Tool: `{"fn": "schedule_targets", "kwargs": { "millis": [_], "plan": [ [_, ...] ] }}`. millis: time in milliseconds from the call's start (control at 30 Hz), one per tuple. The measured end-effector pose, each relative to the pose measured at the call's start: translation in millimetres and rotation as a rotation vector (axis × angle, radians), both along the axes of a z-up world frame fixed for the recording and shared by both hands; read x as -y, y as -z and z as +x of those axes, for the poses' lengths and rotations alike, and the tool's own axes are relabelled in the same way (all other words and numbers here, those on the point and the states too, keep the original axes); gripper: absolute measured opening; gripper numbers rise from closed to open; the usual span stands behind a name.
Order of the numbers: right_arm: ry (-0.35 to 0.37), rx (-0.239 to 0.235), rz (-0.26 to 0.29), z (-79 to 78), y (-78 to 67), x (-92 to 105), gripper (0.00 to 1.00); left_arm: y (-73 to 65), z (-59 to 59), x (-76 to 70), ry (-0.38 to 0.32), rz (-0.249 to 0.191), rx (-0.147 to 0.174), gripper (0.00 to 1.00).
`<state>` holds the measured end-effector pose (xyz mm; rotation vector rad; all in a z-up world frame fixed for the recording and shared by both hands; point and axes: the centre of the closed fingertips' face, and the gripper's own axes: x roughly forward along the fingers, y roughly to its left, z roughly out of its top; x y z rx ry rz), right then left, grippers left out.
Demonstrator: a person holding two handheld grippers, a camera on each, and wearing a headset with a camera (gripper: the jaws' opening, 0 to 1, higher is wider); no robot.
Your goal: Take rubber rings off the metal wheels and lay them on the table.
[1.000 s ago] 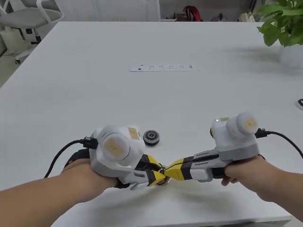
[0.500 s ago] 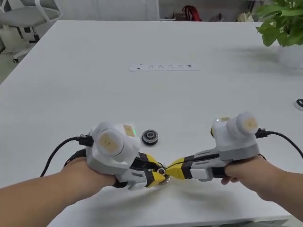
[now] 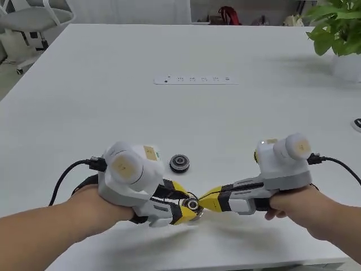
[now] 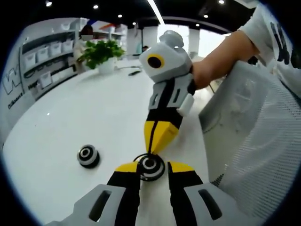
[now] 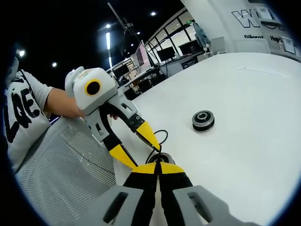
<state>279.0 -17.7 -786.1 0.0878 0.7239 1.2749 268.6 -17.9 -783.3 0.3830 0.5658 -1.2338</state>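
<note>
White table (image 3: 169, 118), mostly bare. Near its front edge the left gripper (image 3: 187, 208), clamping a held wheel (image 3: 192, 204), and the right gripper (image 3: 204, 202), pinching its rubber ring (image 5: 165, 136), meet tip to tip, closing the path between them. A loose wheel (image 3: 179, 163) sits just behind the left gripper. A power strip (image 3: 196, 80) lies farther back, mid-table, with open surface between. A plant (image 3: 337, 28) stands far right.

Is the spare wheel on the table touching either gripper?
No, the spare wheel sits alone on the table, clear of the left gripper and the right gripper.
</note>
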Motion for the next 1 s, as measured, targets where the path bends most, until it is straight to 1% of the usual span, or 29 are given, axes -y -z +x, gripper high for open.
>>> {"fn": "schedule_targets", "kwargs": {
  "millis": [267, 400, 633, 1000],
  "plan": [
    [0.002, -0.004, 0.003, -0.8, -1.4, 0.7, 0.00, -5.4, -4.3, -2.5, 0.006, -0.013, 0.000, 0.30],
    [0.002, -0.008, 0.003, -1.4, -0.8, 1.6, 0.00, -12.1, -4.2, -5.9, 0.007, -0.032, 0.009, 0.34],
    [-0.003, -0.009, 0.009, -1.5, -3.0, 0.2, 0.00, -20.5, -5.9, -14.0, 0.004, -0.048, 0.020, 0.38],
    [-0.006, -0.003, 0.026, -1.8, -9.9, -0.2, 0.00, -42.4, -7.7, -29.3, -0.023, -0.099, 0.040, 0.50]
  ]
}}
